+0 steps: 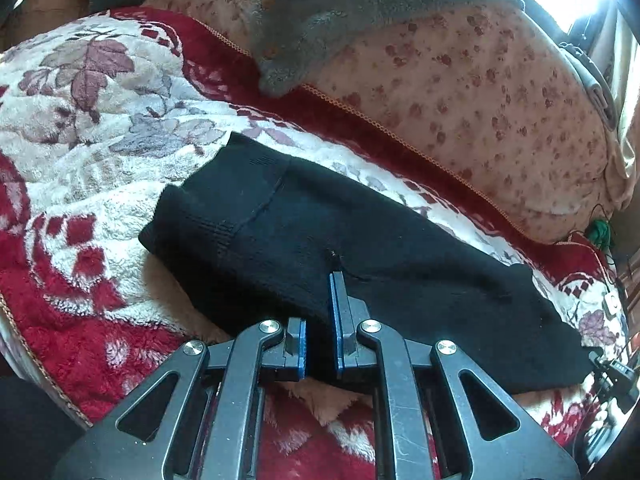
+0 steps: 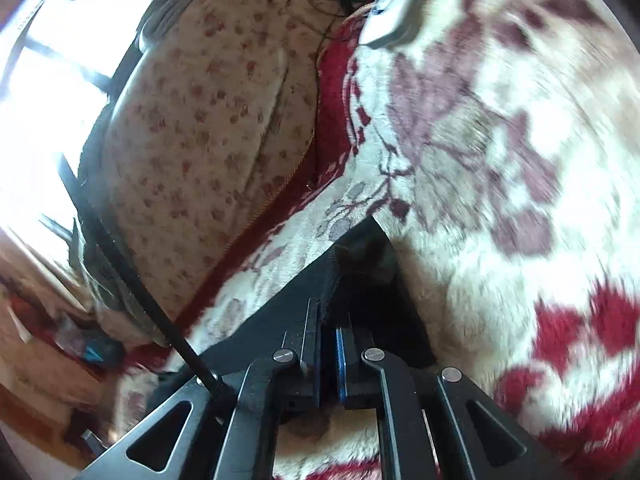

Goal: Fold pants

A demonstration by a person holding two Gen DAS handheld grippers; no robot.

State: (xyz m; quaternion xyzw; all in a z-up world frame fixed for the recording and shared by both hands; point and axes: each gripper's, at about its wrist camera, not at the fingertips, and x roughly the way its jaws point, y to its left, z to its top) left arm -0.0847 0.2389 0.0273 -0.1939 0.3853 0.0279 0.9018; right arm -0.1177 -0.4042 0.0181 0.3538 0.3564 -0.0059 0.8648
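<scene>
Black knit pants [image 1: 320,248] lying on the floral fleece blanket [image 1: 80,120], left gripper [image 1: 320,320] and right gripper [image 2: 328,344] each with jaws clamped on an edge; risk: thin pinches slipping once lifted, spoiling the fold.

Pants [image 1: 304,240]: plain black knit, no pattern; ribbed band at the cuff end, same black.

Blanket [image 1: 100,128]: plush, cream ground with mauve and grey leaf-and-flower print, deep red border with small cream squares — orange stitched edging along the hem.

Quilt [image 1: 460,92]: beige-pink, scattered small reddish-brown blotches like paw prints.

Fleece [image 1: 340,12] on top of quilt: solid grey-blue.

Left claw [image 1: 320,344]: dark grey metal links, silver rivets, blue pads [image 1: 334,312].

Right claw [image 2: 328,352]: black links, silver rivets, one blue pad showing.

Small device [image 2: 394,8] on blanket: white casing — detail blurred.

Yarn-like bundle [image 1: 598,232]: green.
</scene>
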